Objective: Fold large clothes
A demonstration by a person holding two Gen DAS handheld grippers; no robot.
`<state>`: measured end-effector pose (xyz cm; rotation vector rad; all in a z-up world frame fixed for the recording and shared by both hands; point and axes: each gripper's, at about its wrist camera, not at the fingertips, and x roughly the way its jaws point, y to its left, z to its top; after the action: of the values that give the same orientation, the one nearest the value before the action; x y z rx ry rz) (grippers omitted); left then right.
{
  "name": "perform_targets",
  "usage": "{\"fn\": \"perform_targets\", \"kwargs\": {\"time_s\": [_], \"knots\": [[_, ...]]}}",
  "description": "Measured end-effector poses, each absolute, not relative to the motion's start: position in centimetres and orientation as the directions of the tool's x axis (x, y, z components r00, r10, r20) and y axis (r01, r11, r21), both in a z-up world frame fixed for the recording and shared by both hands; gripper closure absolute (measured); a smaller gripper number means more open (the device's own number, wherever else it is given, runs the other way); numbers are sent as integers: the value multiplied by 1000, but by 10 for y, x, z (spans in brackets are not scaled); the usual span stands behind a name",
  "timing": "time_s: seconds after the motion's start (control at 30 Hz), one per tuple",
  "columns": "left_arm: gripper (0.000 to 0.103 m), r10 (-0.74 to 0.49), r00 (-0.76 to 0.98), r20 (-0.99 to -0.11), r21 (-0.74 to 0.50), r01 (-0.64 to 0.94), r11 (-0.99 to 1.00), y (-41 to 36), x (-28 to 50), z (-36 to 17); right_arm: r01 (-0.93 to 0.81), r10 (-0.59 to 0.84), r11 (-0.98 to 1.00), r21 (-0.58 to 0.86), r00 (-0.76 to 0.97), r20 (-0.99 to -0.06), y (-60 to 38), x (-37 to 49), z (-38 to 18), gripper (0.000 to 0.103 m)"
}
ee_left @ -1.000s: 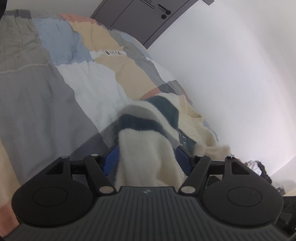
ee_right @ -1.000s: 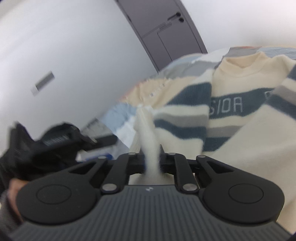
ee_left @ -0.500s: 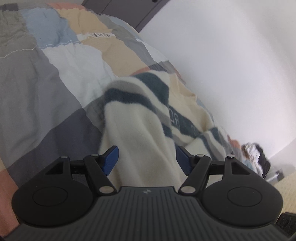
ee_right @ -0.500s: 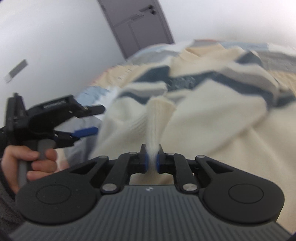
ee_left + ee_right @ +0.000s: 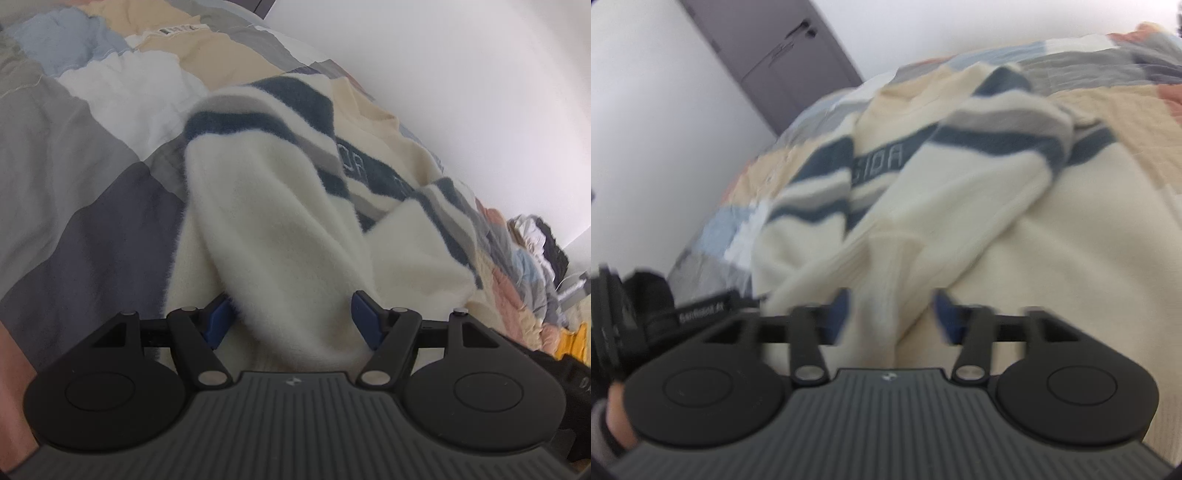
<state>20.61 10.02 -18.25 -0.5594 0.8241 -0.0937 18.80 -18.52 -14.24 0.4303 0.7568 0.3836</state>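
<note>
Sweater (image 5: pixel 280 236): cream and fuzzy, with dark blue and grey stripes and letters on a blue band. It lies on the bed, spread over the quilt, and both sleeves are folded in over the front.
Quilt (image 5: pixel 92 177): patches of grey, white, light blue, tan and pink. It covers the bed under the sweater.
Left gripper (image 5: pixel 291 321): its blue pads stand wide apart. A cream sleeve lies between them. The sleeve sits close by the left pad, and there is a gap at the right pad, so nothing is squeezed.
Right gripper (image 5: pixel 890 314): its jaws have just been opening. The ribbed cuff (image 5: pixel 882 295) of the other sleeve lies between the pads, and they do not press on it now. This view is blurry.
Hand (image 5: pixel 618 417): seen at the left edge of the right view, holding the black left gripper.
Door (image 5: pixel 775 55): grey, shut, in the white wall past the bed.
Clothes pile (image 5: pixel 535 243): more clothes lie at the far right end of the bed.
</note>
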Motion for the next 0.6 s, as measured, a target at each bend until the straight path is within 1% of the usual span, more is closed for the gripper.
{"fn": "perform_targets", "kwargs": {"time_s": [0.1, 0.17, 0.27, 0.37, 0.5, 0.53, 0.57, 0.6], "knots": [[30, -296, 693, -657, -541, -160, 826, 110, 205, -181, -184, 493, 834, 520, 672, -552, -186, 196, -133, 31], [30, -293, 703, -648, -560, -180, 808, 117, 205, -180, -185, 489, 837, 514, 673, -554, -184, 204, -128, 26], [30, -292, 713, -638, -589, -208, 781, 125, 204, -181, -201, 512, 824, 531, 666, -543, -181, 214, -128, 25], [30, -299, 717, -630, -615, -225, 756, 131, 204, -182, -168, 513, 822, 544, 631, -582, -176, 225, -137, 25], [30, -295, 718, -630, -614, -229, 755, 131, 205, -182, -102, 490, 830, 548, 601, -631, -172, 240, -151, 25], [30, -294, 718, -631, -614, -230, 755, 131, 205, -182, -93, 490, 828, 554, 601, -632, -172, 242, -151, 25], [30, -294, 718, -630, -614, -230, 755, 131, 206, -182, -96, 497, 822, 561, 603, -624, -173, 243, -150, 26], [30, -295, 719, -630, -616, -230, 754, 132, 206, -182, -104, 500, 821, 562, 606, -619, -173, 244, -148, 32]]}}
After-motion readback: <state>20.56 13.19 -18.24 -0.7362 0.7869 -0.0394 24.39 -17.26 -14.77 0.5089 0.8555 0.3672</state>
